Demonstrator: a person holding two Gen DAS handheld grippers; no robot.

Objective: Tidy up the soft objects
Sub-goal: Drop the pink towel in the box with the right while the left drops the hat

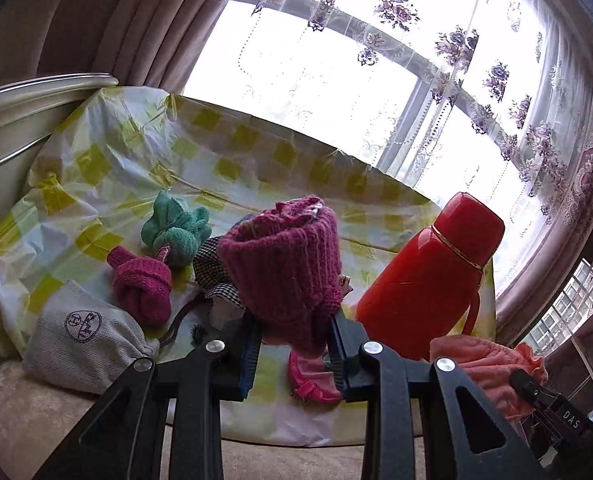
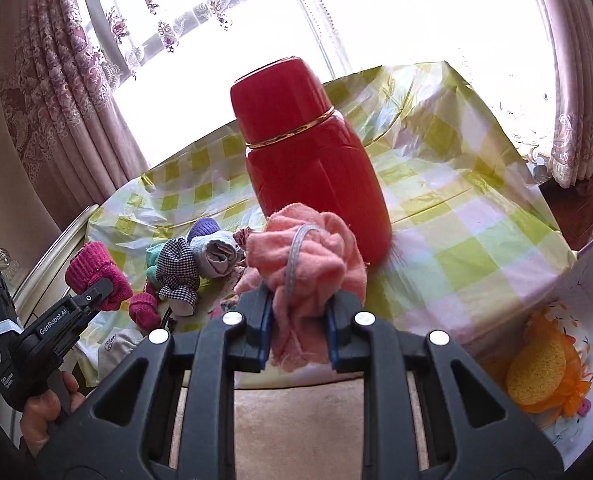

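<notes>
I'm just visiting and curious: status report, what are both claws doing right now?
Left gripper shut on maroon knit sock. Right gripper shut on pink cloth. Red thermos stands just behind the cloth.

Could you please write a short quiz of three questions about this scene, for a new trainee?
1. True or false: the left hand-held gripper is closed on a dark pink knitted hat.
2. What does the right hand-held gripper hold? A) a green sock B) a pink cloth C) a yellow sponge
3. Fill the gap: the tall red object standing on the checked tablecloth is a ____.

Key:
1. True.
2. B. The sponge lies in a box at the right.
3. Flask.
</notes>
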